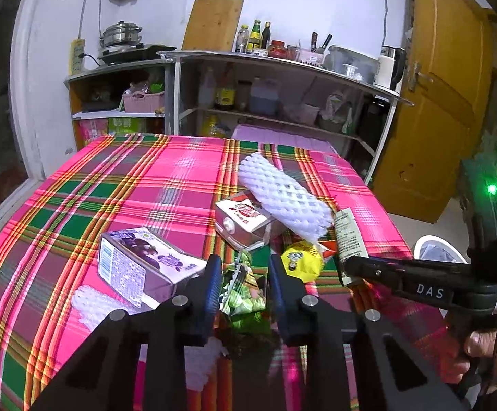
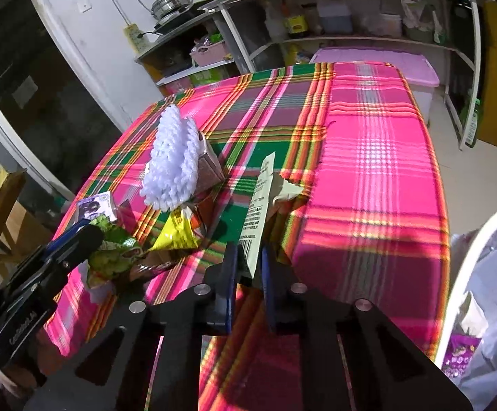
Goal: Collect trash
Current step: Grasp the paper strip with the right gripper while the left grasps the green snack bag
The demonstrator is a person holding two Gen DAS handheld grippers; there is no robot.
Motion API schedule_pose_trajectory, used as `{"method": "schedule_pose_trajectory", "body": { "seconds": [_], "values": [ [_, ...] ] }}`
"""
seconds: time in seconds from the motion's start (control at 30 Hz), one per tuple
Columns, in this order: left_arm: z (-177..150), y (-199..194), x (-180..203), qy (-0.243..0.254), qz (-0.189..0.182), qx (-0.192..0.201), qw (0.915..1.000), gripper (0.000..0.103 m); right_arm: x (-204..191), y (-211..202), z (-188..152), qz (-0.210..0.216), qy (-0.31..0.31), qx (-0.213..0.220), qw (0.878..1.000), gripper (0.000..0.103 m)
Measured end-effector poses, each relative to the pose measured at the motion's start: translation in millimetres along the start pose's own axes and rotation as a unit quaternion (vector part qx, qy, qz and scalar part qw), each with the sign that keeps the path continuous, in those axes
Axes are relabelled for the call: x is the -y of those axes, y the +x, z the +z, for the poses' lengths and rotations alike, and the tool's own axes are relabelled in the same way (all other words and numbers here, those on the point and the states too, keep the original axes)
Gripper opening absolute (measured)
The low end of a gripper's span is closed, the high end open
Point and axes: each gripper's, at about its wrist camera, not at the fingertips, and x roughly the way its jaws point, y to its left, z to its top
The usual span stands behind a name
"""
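Two handheld grippers over a table draped in a pink, green and yellow plaid cloth (image 1: 138, 185), litter clustered near its close edge.

Left gripper (image 1: 244, 286): blue-padded jaws apart, straddling a crumpled green snack wrapper (image 1: 243, 291); whether the pads touch it cannot be told. The right wrist view shows the same wrapper (image 2: 114, 253) bunched at the left gripper's tip.

Right gripper (image 2: 249, 275): jaws closed on the lower end of a pale green printed sachet (image 2: 258, 212), which stands upright and slightly tilted above the cloth. In the left wrist view the sachet (image 1: 348, 236) rises from the right gripper's black fingers.

Items on the cloth:
- purple and white drink carton (image 1: 138, 263), lying on its side, just left of the left gripper;
- red and white drink carton (image 1: 245, 219), lying on its side beyond the green wrapper;
- white foam fruit net (image 1: 282, 195), resting across the red carton;
- yellow snack packet (image 1: 300, 260), between the green wrapper and the sachet;
- second piece of white foam netting (image 1: 91, 304), near the close edge, beside the purple carton.

Off the table, right side: white bin with a pale liner (image 2: 481, 294), a purple packet visible inside.

Background: metal shelving (image 1: 282, 85) with bottles, and a steel pot (image 1: 121, 34).
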Motion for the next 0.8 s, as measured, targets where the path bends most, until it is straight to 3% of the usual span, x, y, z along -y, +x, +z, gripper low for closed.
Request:
{"method": "schedule_pose_trajectory", "body": {
  "seconds": [0.8],
  "values": [
    [-13, -69, 64, 0.025, -0.064, 0.028, 0.9972, 0.025, 24, -113, -59, -0.021, 0.016, 0.058, 0.998, 0.014]
  ]
}}
